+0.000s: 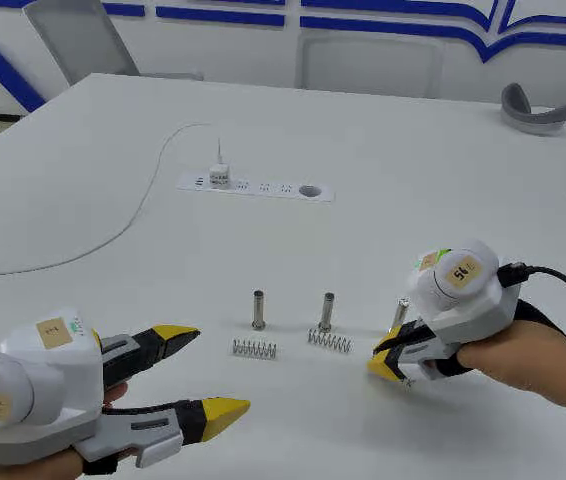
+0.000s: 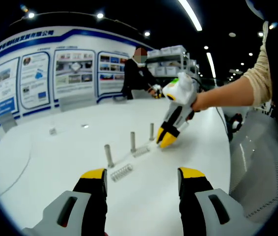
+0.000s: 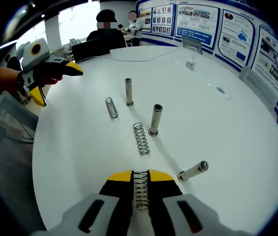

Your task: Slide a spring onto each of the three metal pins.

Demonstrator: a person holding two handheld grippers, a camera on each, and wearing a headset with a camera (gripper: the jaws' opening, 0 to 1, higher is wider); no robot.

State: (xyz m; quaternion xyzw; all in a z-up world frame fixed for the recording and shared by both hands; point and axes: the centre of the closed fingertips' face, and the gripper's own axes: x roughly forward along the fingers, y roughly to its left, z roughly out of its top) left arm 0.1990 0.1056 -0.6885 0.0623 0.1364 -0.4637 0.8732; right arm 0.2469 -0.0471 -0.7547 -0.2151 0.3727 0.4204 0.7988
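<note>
While one spring (image 3: 140,192) sits pinched in the right gripper (image 3: 140,176) at lower centre, two loose springs (image 3: 140,138) lie on the bench (image 3: 227,128) beside upright pins (image 3: 154,119); the nearest pin (image 3: 194,171) seems tilted. At lower left of the head view, the left gripper (image 1: 203,370) gapes open.

The right gripper (image 1: 381,360) hides the base of 1 pin (image 1: 400,313).

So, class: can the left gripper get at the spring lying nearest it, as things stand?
Probably yes. The left gripper is open, the table between it and that spring is bare, and the right gripper is off by the far pin, shut on another spring.
</note>
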